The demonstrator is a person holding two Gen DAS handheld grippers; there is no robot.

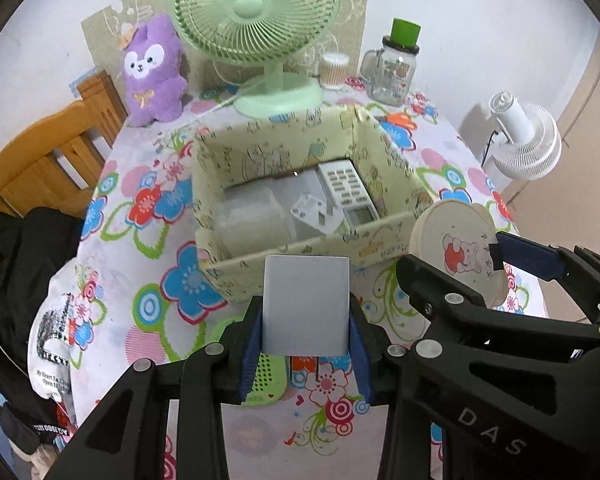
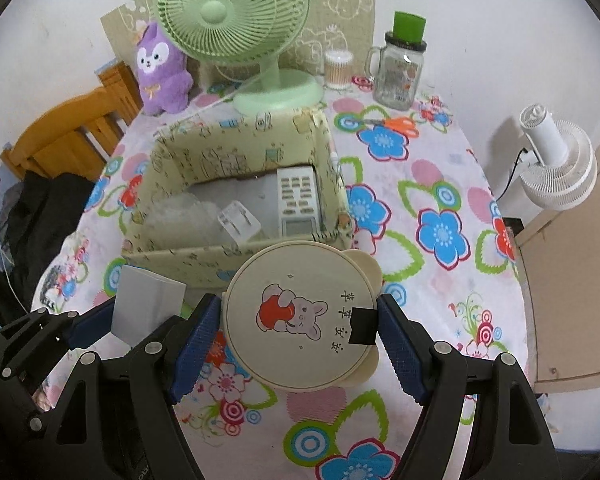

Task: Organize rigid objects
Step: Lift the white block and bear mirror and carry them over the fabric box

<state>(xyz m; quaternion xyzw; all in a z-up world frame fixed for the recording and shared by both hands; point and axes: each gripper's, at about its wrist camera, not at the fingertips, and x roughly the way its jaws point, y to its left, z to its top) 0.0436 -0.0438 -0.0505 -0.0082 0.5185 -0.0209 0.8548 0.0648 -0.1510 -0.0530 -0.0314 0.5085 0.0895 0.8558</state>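
The left gripper pinches a flat grey rectangular card between its blue pads, holding it upright just in front of the near wall of the open cream patterned cardboard box; the right gripper clamps a round cream compact with a cartoon rabbit print by its two sides, raised above the floral tablecloth near the box's front right corner; both held things are outside the box; inside it lie a white remote control along the right wall, a white plug adapter beside it, and a translucent plastic container to the left; behind the box stand a pale green desk fan, a purple plush toy, a glass jar mug with a green lid, and a small clear tub of cotton swabs; orange-handled scissors lie on the cloth near the mug.
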